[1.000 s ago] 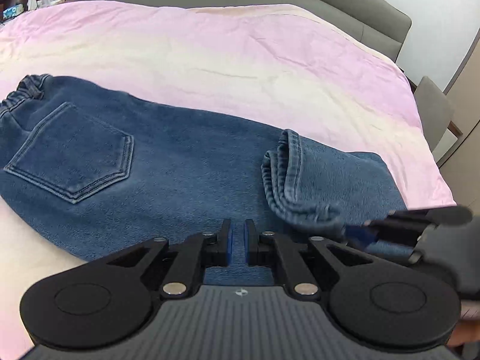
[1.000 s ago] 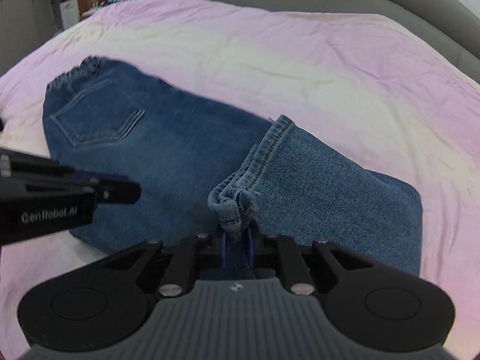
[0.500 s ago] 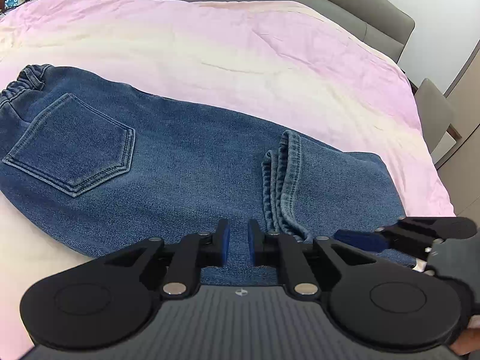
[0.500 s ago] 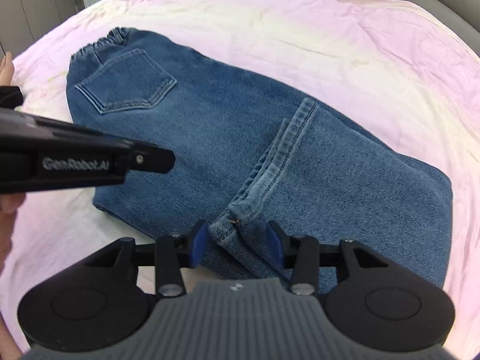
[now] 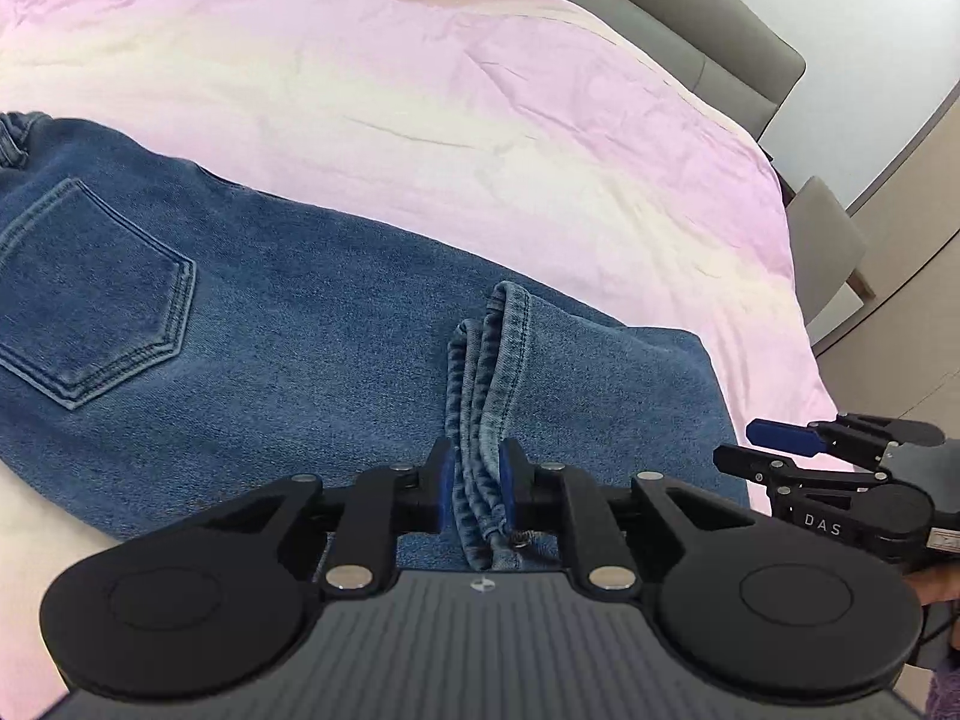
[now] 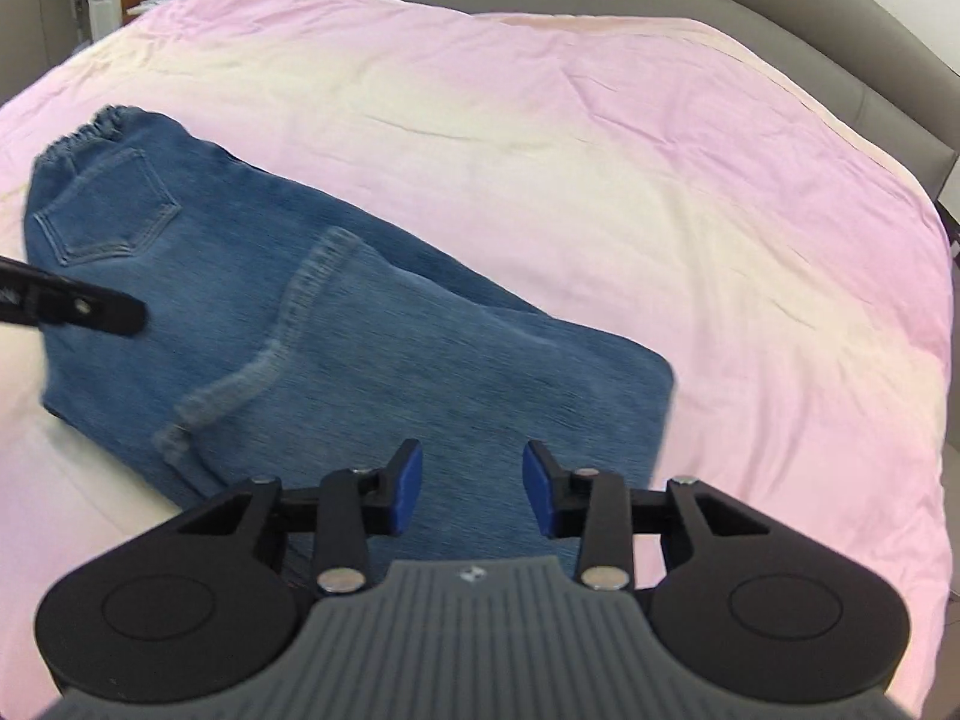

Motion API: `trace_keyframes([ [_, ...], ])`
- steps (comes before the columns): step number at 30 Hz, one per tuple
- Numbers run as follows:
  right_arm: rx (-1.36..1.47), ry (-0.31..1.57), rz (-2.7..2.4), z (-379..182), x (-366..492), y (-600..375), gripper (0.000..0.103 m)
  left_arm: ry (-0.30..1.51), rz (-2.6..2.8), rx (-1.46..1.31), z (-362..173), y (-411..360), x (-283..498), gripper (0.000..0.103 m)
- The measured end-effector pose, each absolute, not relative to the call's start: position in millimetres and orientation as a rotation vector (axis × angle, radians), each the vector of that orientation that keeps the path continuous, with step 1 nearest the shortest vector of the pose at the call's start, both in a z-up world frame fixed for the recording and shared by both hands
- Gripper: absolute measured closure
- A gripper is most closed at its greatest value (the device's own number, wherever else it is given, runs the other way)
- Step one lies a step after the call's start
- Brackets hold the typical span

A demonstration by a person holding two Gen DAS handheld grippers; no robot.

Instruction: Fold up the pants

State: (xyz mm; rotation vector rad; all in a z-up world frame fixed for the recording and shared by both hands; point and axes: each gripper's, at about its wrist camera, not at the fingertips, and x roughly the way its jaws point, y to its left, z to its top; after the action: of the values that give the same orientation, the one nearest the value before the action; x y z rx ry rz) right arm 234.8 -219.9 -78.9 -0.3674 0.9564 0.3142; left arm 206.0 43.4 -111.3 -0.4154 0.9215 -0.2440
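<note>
The blue jeans (image 5: 300, 354) lie folded once on a pink and cream bedsheet (image 5: 480, 120), the leg ends doubled back over the thighs. To the far left of the left gripper (image 5: 475, 483), the elastic waistband (image 5: 15, 135) sits at the picture's edge, with the back pocket (image 5: 90, 294) just right of it, ahead and left of the claw. The left gripper's jaws are narrow and have just been opening slightly; the bunched leg hems (image 5: 486, 396) run straight between its blue pads (image 5: 445, 480), which touch the denim on both sides. Further right, the folded edge of the jeans ends near the right gripper (image 6: 471, 487). Its jaws stand moderately apart, have just been closing a little, and hold nothing, hovering over plain denim with the hem seam (image 6: 300, 294) ahead and to their left.
</note>
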Motion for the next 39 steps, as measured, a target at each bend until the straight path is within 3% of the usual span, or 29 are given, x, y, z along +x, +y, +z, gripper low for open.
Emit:
trace_keyframes([
  [10, -0.318, 0.965, 0.343, -110.2, 269.5, -226.6, 0.070, 0.976, -0.278, -0.508, -143.2, 37.7, 237.4, 0.058],
  [19, -0.160, 1.067, 0.514, -157.3, 283.5, -198.4, 0.067, 1.058, -0.298, -0.612, -179.1, 37.4, 258.5, 0.057],
  [23, -0.168, 1.095, 0.644, -159.2, 266.1, -179.3, 0.067, 1.055, -0.290, -0.593, -179.9, 31.4, 261.3, 0.057],
  [26, -0.121, 1.099, 0.672, -150.7, 261.7, -175.3, 0.074, 1.044, -0.279, -0.562, -171.9, 30.5, 257.7, 0.057],
  [31, -0.037, 1.067, 0.717, -134.0, 242.5, -171.3, 0.074, 1.003, -0.255, -0.507, -152.9, 36.6, 244.8, 0.057],
  [34, -0.005, 1.068, 0.737, -132.6, 236.9, -168.9, 0.066, 1.001, -0.243, -0.491, -145.2, 37.8, 240.7, 0.057],
  [37, -0.010, 1.054, 0.736, -130.2, 232.3, -160.7, 0.065, 1.000, -0.237, -0.470, -139.7, 40.6, 237.2, 0.057],
  [38, -0.038, 1.054, 0.729, -130.1, 230.7, -158.4, 0.067, 1.005, -0.240, -0.471, -139.3, 40.7, 236.4, 0.057],
  [39, -0.053, 1.060, 0.717, -132.5, 229.8, -155.2, 0.082, 1.009, -0.242, -0.475, -138.9, 40.9, 235.7, 0.057],
])
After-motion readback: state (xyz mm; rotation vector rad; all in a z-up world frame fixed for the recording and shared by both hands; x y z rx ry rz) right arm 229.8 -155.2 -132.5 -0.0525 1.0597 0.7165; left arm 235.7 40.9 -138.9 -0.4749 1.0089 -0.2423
